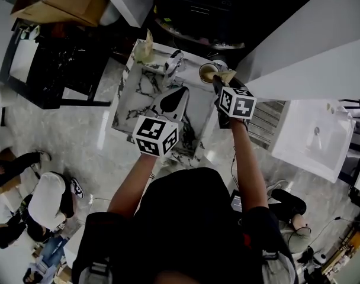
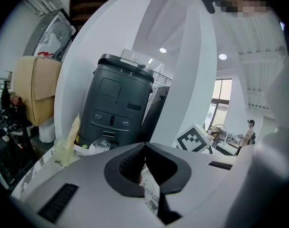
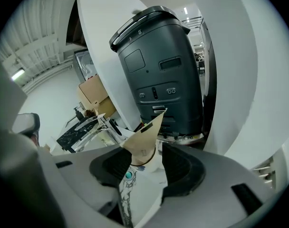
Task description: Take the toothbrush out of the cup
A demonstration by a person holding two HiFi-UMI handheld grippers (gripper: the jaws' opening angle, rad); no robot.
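Note:
A cup stands at the back right of the marble sink counter, with a toothbrush in a tan paper sleeve sticking out of it. My right gripper is open just in front of the cup. In the right gripper view the sleeve and the cup's rim sit between the wide-apart pads of the right gripper, and neither pad presses on them. My left gripper hovers over the basin, shut and empty; in its own view the left gripper shows jaws that meet.
A chrome faucet rises at the back of the basin, left of the cup. A yellowish wrapped item stands at the counter's back left corner. A dark grey machine and white curved panels stand behind the counter.

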